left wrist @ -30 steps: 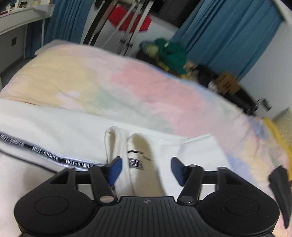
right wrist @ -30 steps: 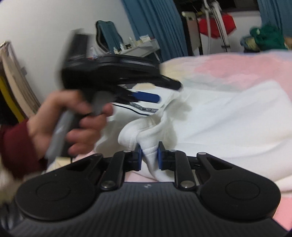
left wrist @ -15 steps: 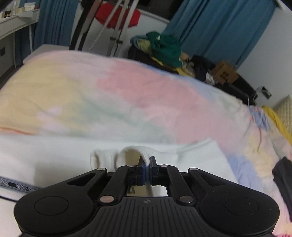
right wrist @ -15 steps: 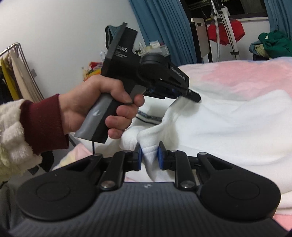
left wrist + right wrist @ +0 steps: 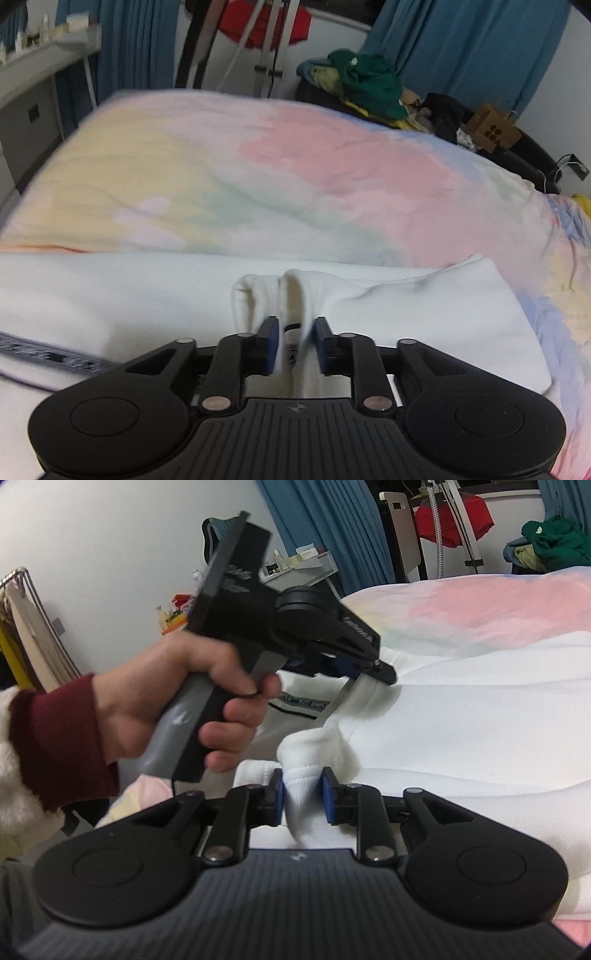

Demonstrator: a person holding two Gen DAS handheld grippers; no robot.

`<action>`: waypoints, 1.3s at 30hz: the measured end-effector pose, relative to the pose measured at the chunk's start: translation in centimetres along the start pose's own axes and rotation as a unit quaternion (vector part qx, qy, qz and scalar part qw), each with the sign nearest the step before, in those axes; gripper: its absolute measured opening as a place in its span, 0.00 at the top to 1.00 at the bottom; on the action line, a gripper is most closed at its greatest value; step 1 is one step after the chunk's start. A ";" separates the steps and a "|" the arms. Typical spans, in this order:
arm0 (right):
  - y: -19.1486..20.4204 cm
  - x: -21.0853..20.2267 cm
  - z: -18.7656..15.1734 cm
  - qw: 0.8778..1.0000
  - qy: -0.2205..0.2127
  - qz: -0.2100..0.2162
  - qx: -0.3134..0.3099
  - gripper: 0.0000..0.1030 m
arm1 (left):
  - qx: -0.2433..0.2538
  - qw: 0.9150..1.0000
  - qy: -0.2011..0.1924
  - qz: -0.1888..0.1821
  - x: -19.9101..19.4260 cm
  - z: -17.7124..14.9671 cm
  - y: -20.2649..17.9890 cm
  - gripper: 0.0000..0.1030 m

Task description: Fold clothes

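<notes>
Two views, left first: your left hand-held gripper (image 5: 295, 345) now has its jaws a little apart around a bunched ridge of the white garment (image 5: 388, 317), where half a second ago they were pinched tight on it and a second ago stood wide; the cloth sits between the pads, but whether they press it or are letting go you cannot tell from this. The garment lies across the near end of the bed (image 5: 314, 166), its lettered band (image 5: 55, 360) off to your left. Beyond the bed a heap of clothes (image 5: 362, 81) and curtains (image 5: 469, 48) lie well clear of the work. In the right view, your right hand-held gripper (image 5: 302, 799) grips a ribbed fold of the garment between narrowly parted pads, much as it did a second ago. Your hand (image 5: 192, 705) holds the left tool close above the cloth just ahead, so the two tools crowd each other; mind that when you carry the fold over.
</notes>
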State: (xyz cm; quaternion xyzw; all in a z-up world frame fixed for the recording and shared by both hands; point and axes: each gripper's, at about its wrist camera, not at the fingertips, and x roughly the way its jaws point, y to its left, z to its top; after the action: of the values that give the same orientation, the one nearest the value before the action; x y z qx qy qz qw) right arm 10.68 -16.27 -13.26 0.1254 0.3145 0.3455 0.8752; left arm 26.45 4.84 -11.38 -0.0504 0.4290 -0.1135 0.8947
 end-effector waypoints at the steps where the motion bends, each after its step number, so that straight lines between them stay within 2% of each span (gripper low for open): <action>1: 0.0 -0.2 0.1 1.000 0.000 0.003 0.002 0.65 | 0.002 1.000 -0.008 0.003 -1.3 -0.3 0.0 0.66; 2: 0.1 -0.4 0.1 1.000 0.000 0.006 0.003 0.61 | 0.000 1.000 -0.016 0.005 -2.6 -0.7 0.2 0.57; 4: 0.5 -1.2 0.0 1.000 -0.007 0.013 0.004 0.37 | -0.010 0.999 -0.032 0.011 -5.4 -1.8 1.0 0.47; 6: 1.1 -2.1 -0.2 1.000 -0.019 0.012 -0.004 0.26 | -0.020 0.999 -0.047 0.015 -8.5 -3.3 2.0 0.40; 8: 1.7 -3.2 -0.3 0.999 -0.032 0.013 -0.018 0.24 | -0.032 0.997 -0.059 0.023 -11.8 -5.0 3.0 0.24; 13: 2.2 -6.6 -0.1 0.997 -0.073 0.001 -0.021 0.24 | -0.059 0.993 -0.095 0.047 -18.4 -9.3 5.8 0.07; 15: 1.8 -7.9 0.2 0.995 -0.096 -0.014 -0.022 0.24 | -0.071 0.987 -0.133 0.054 -20.5 -11.2 6.8 0.07; 17: 1.1 -8.6 0.4 0.993 -0.107 -0.051 -0.023 0.24 | -0.085 0.979 -0.178 0.057 -22.1 -13.1 7.5 0.03; 19: 0.4 -9.3 0.5 0.988 -0.118 -0.092 -0.022 0.24 | -0.094 0.975 -0.193 0.053 -22.6 -14.8 7.7 0.02; 21: -0.4 -9.8 0.5 0.984 -0.127 -0.126 -0.015 0.24 | -0.079 0.979 -0.177 0.064 -22.7 -15.4 7.4 0.02; 23: -1.3 -9.5 0.6 0.980 -0.128 -0.155 -0.004 0.24 | -0.060 0.979 -0.177 0.080 -22.9 -15.6 6.8 0.02; 28: -3.5 -7.3 0.9 0.971 -0.107 -0.215 0.009 0.24 | -0.090 0.980 -0.163 0.071 -22.9 -16.1 7.4 0.01; 30: -4.5 -6.0 0.7 0.967 -0.083 -0.238 0.024 0.24 | -0.096 0.979 -0.155 0.088 -22.4 -16.4 7.8 0.01; 33: -6.3 -3.7 -0.2 0.964 -0.029 -0.258 0.061 0.25 | -0.114 0.975 -0.139 0.130 -21.8 -16.2 8.9 0.01; 36: -6.0 -2.8 -0.6 0.961 -0.020 -0.273 0.036 0.24 | -0.162 0.968 -0.130 0.140 -21.8 -16.3 10.8 0.01; 38: -5.8 -2.7 -0.6 0.961 -0.018 -0.275 0.033 0.22 | -0.198 0.960 -0.132 0.147 -22.2 -16.5 11.9 0.02; 39: -5.8 -2.7 -0.6 0.960 -0.017 -0.276 0.033 0.22 | -0.218 0.952 -0.141 0.160 -22.7 -16.7 12.4 0.02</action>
State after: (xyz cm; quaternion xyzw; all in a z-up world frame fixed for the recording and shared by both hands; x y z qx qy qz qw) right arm 11.87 -22.30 -14.99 0.0681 0.3330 0.0779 0.9372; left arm 1.65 22.63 -7.01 -0.1909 0.3153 0.1356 0.9197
